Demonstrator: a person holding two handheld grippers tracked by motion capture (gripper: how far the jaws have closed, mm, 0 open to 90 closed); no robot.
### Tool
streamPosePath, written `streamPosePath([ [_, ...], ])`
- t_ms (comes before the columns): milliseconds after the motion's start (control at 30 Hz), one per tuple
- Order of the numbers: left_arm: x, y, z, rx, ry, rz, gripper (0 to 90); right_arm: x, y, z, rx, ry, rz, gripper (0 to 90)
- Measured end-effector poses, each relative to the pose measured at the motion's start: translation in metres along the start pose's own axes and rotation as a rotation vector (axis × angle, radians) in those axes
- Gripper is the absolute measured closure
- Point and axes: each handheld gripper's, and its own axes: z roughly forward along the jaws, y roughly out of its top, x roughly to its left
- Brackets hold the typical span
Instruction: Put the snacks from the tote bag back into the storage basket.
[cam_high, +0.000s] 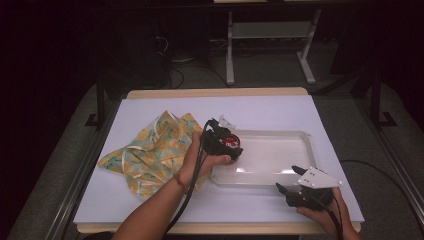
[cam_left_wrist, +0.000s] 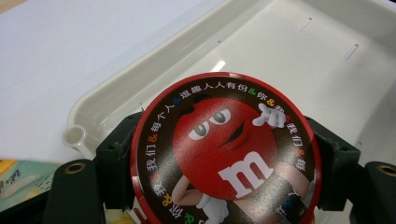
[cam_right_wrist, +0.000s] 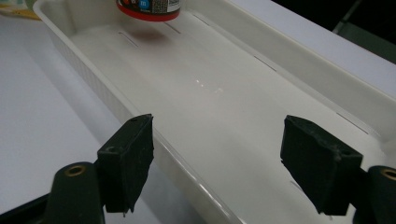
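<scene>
A round red-lidded candy tin (cam_left_wrist: 224, 149) with a red cartoon figure on its lid sits between the jaws of my left gripper (cam_high: 226, 145), which is shut on it. The tin hangs just above the left end of the white plastic tray (cam_high: 305, 150); its bottom rim (cam_right_wrist: 148, 8) shows in the right gripper view, clear of the tray floor. My right gripper (cam_high: 291, 181) stands open at the tray's near right edge, its black pads (cam_right_wrist: 128, 161) wide apart with nothing between them.
A yellow patterned cloth (cam_high: 150, 152) lies crumpled left of the tray on the white table cover (cam_high: 150, 205). A small clear object (cam_high: 226, 121) sits behind the tray's left end. The table's front edge is close to both hands.
</scene>
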Motion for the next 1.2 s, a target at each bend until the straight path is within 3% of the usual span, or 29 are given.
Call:
streamPosePath([
  [1200, -0.010, 0.003, 0.021, 0.021, -0.020, 0.012, 25.3, 0.000, 0.000, -0.001, -0.002, 0.003, 0.000, 25.0],
])
